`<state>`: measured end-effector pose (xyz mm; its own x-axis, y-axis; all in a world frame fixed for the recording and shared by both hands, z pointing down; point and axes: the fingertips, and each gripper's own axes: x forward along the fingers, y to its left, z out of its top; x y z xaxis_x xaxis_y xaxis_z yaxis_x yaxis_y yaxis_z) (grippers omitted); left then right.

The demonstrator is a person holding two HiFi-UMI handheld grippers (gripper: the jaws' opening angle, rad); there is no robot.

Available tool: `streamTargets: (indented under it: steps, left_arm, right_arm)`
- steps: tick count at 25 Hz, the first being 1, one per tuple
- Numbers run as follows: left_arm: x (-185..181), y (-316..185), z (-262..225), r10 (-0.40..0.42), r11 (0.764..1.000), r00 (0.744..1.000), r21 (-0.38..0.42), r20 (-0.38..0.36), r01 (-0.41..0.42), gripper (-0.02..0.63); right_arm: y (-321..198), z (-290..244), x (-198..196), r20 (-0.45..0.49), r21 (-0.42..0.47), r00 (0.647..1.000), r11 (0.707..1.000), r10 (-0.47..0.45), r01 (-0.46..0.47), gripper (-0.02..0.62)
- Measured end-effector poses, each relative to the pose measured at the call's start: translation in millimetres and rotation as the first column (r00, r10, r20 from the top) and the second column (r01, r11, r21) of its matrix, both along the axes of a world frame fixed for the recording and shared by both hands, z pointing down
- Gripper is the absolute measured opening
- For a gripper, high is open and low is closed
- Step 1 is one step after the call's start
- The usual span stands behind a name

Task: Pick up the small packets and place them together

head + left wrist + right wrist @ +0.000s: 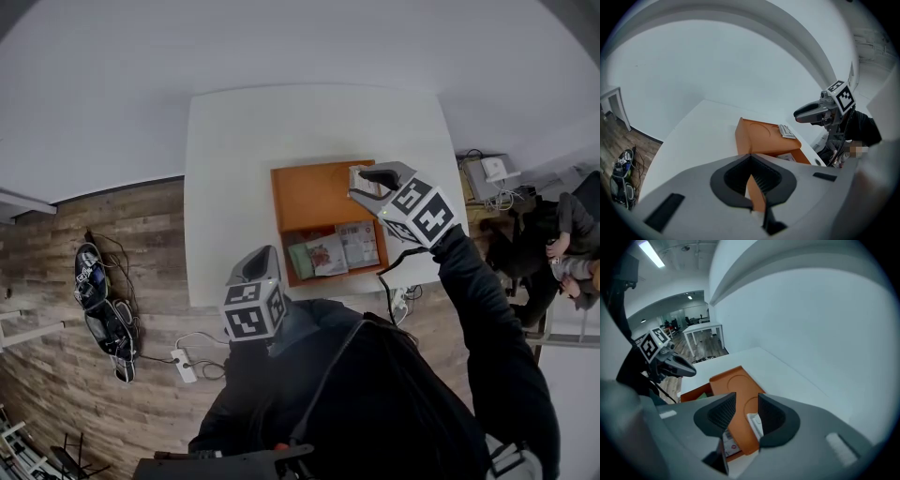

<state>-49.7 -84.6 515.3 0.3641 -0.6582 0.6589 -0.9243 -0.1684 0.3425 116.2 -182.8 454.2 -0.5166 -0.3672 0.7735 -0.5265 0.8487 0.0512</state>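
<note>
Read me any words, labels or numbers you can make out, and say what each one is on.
No text can be read.
On the packets in the orange box: print too small and blurred to read.
On the left gripper and right gripper: only black-and-white square markers, no words.

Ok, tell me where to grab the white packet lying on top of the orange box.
Pinch the white packet across its narrow width, from above, with the right gripper. It lies flat on the orange box, long sides roughly in line with the open jaws, so a top-down straddle likely fits best.
</note>
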Motion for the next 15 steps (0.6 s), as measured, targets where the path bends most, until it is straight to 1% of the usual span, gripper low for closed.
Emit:
streamTargets:
  steps: [4,7,10,13,15]
  left_arm:
    - [-1,0,1,-0.006,1.000,1.000,0.001,-0.001,0.006,-0.002]
    - [-2,1,1,-0.011,1.000,1.000,-0.001,-0.001,0.011,-0.002]
    - [-3,2,2,-0.015,1.000,1.000,-0.003,0.003,0.015,-0.002]
    - [-6,3,4,-0.021,1.000,1.000,-0.007,0.003,0.021,-0.002]
    - [-7,6,5,-0.024,1.000,1.000,-0.011,0.002,0.024,-0.002]
  right_arm:
    - [46,8,-24,0.019,-0.068,0.994,0.991,-0.112,0.113,0.147]
    - [74,26,-37,0.017,-0.118,0.985,0.978,-0.171,0.171,0.147]
    - [95,51,-45,-0.012,-0.182,0.976,0.961,-0.216,0.211,0.147]
    - [109,78,-50,-0.062,-0.220,0.963,0.945,-0.262,0.242,0.147]
    - [116,93,-53,-0.080,-0.241,0.957,0.937,-0.280,0.254,0.147]
